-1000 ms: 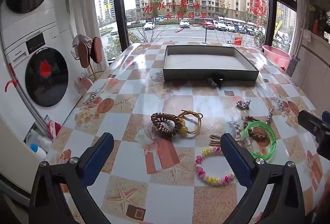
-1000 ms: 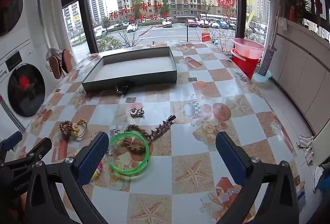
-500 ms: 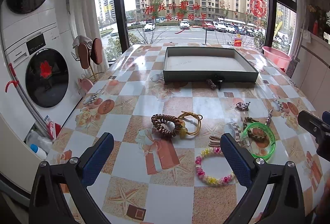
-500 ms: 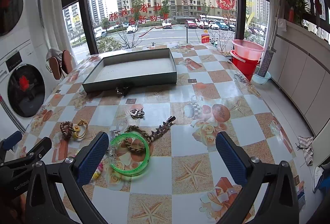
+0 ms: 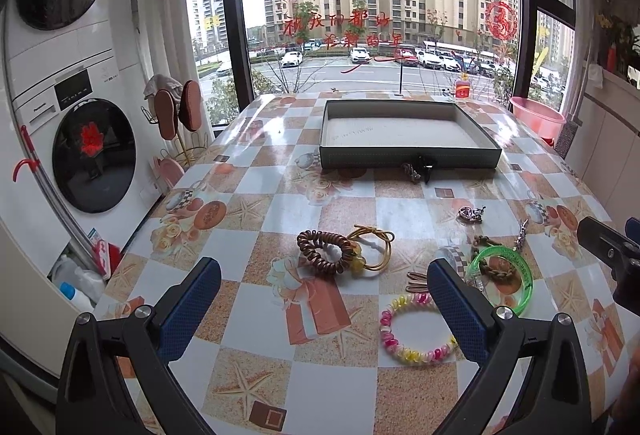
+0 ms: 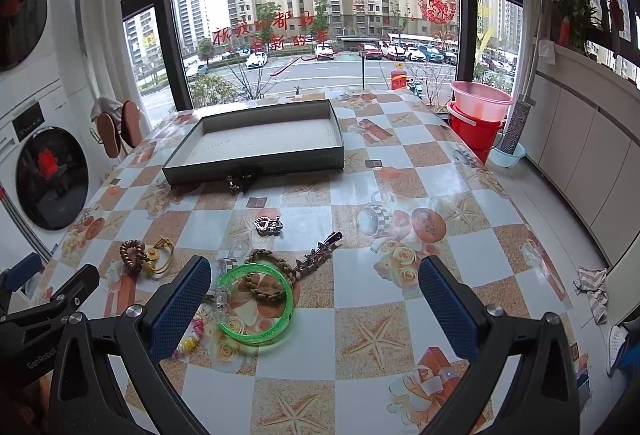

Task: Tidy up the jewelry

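A grey jewelry tray (image 5: 408,157) (image 6: 256,167) lies at the far side of the table, with nothing in it. Loose pieces lie nearer: a brown coil hair tie (image 5: 320,252) (image 6: 132,253) beside a gold cord ring (image 5: 378,249), a pink-yellow bead bracelet (image 5: 412,331), a green bangle (image 5: 506,277) (image 6: 256,305) around a braided brown bracelet (image 6: 272,275), a silver charm (image 5: 471,214) (image 6: 267,226) and a dark star clip (image 6: 320,255). My left gripper (image 5: 324,309) hovers open over the near table. My right gripper (image 6: 314,309) is open too, right of the bangle.
Another small dark piece (image 5: 420,171) leans against the tray's front wall. Stacked washing machines (image 5: 68,115) stand at the left, a red bucket with a pink basin (image 6: 478,115) at the right beyond the table (image 5: 344,207). White cabinets (image 6: 580,155) line the right wall.
Both grippers have risen and drawn back very slightly; the jewelry lies where it was.
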